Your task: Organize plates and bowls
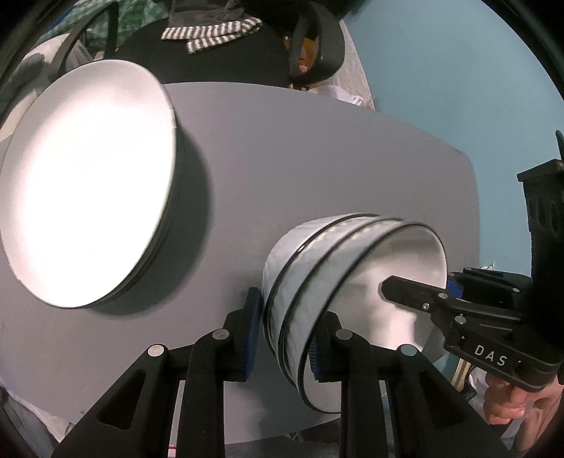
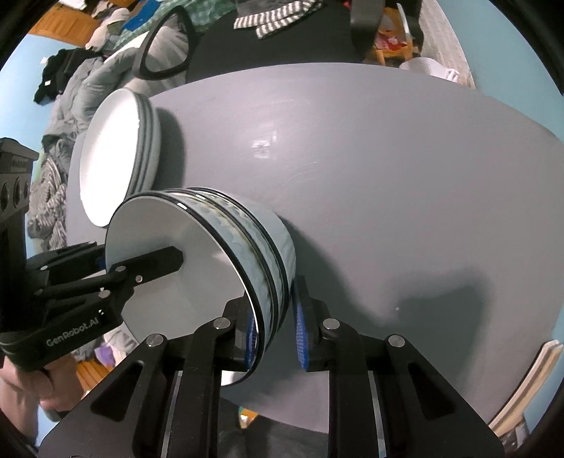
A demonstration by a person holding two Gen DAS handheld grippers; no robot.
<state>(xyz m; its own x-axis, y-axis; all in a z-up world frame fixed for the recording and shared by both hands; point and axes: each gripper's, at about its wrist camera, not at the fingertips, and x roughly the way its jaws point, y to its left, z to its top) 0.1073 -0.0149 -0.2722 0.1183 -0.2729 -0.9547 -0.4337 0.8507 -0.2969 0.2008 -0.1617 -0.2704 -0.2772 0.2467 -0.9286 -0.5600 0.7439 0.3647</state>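
A nested stack of white bowls with black rims [image 1: 317, 267] stands on the grey table [image 1: 317, 158]; it also shows in the right wrist view [image 2: 218, 246]. My left gripper [image 1: 285, 338] straddles the stack's rims, jaws either side of them. My right gripper [image 2: 275, 334] straddles the opposite side of the rims, jaws slightly apart. Each gripper shows in the other's view, one finger [image 1: 412, 292] [image 2: 155, 264] reaching inside the top bowl. A stack of white plates [image 1: 88, 183] lies at the table's far left, also in the right wrist view [image 2: 112, 151].
A black office chair [image 2: 282, 38] with a striped cloth [image 2: 275, 17] stands behind the table. Clothes are piled at the left [image 2: 70, 88]. Books or boards [image 2: 528, 387] lie below the table's right edge. The floor is blue.
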